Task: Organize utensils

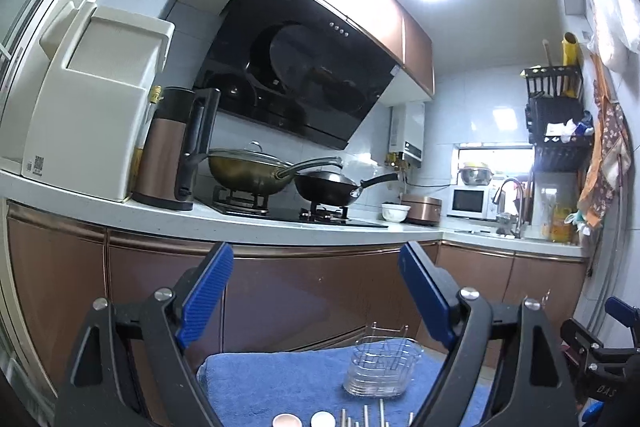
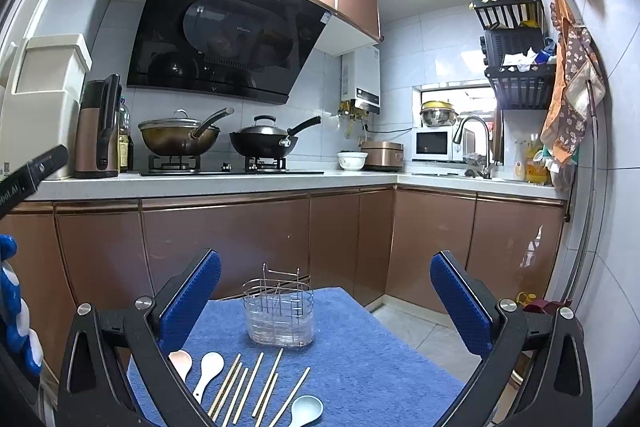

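Nothing is picked up yet; this looks like the start. Both grippers, left (image 1: 316, 291) and right (image 2: 326, 301), hover with fingers spread wide and empty. Chopsticks (image 2: 256, 385) and spoons (image 2: 210, 367) lie on the towel (image 2: 360, 355) at 6 o'clock of the holder (image 2: 280, 311). Next: descend and pinch one utensil.

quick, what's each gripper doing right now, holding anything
Left gripper: open, holding nothing.
Right gripper: open, holding nothing; the spoons and chopsticks lie untouched on the blue towel.
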Demonstrator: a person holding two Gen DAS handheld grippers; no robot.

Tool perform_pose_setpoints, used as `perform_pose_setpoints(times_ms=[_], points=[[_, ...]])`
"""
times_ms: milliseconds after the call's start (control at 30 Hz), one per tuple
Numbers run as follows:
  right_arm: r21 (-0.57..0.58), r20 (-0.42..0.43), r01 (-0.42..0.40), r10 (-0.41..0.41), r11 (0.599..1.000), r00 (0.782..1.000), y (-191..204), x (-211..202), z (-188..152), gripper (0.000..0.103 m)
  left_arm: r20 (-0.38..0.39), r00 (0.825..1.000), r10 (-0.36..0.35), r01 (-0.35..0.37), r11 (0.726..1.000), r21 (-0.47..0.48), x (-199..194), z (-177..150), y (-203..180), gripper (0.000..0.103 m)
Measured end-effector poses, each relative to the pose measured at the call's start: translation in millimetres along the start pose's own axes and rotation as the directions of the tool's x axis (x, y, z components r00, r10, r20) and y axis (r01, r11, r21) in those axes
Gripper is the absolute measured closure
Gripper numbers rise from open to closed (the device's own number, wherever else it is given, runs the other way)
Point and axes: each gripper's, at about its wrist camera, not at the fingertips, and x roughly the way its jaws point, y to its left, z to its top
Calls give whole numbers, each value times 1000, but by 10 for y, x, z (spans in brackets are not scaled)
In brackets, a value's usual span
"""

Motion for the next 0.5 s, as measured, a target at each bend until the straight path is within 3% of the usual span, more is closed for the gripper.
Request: perform_pose_setpoints(times_ms=[300,400,500], points=[[15,-58,-21,22,1000,998,-21,226,-71,0,-69,997,16,-14,999,33,233,-103,-4,19],[38,-92,-38,41,999,995,-43,344,-96,0,-125,992,8,-3,999,37,371,-202,-6,19],[59,-142,-52,60,997,988,-55,491,-173,0,-218,976,-7,15,999,35,581,-352,2,19]])
